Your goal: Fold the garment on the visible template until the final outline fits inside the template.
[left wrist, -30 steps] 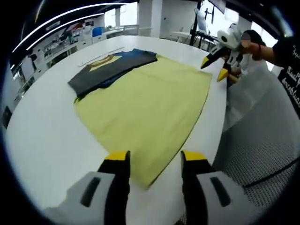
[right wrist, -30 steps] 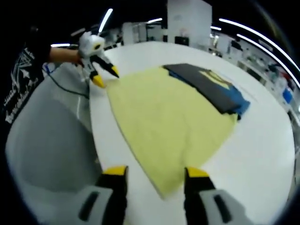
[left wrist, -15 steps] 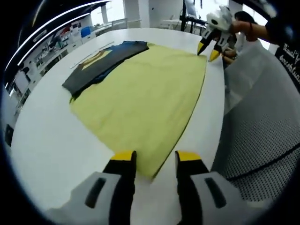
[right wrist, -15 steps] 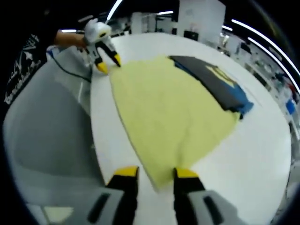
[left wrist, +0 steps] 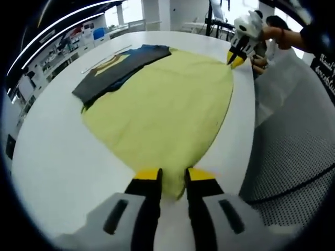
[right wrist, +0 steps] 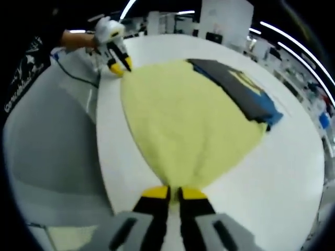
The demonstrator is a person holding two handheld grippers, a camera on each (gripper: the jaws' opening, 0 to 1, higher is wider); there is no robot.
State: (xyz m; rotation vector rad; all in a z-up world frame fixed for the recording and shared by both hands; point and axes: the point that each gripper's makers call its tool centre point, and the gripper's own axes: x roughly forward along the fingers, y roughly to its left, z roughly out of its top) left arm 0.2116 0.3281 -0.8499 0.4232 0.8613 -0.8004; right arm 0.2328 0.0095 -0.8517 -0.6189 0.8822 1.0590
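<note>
A pale yellow garment (left wrist: 162,104) (right wrist: 188,120) lies spread flat on the round white table (left wrist: 52,151) (right wrist: 293,172). Its far edge overlaps a folded dark grey and blue piece with a yellow patch (left wrist: 112,73) (right wrist: 241,91). My left gripper (left wrist: 172,175) is shut on the near corner of the yellow garment in the left gripper view, and it appears at the far corner (right wrist: 119,67) in the right gripper view. My right gripper (right wrist: 175,192) pinches the opposite corner and shows small at the top right (left wrist: 236,58) of the left gripper view.
Both held corners lie along the table's edge. Beyond that edge is grey mesh material (left wrist: 293,157) (right wrist: 47,141) with a dark cable across it. A person's hand and dark sleeve (left wrist: 285,36) (right wrist: 78,37) hold each gripper. Shelves and benches stand far behind.
Both grippers moved in over the garment's corners and their jaws went from open to shut on the cloth. Small wrinkles have gathered at each pinched corner.
</note>
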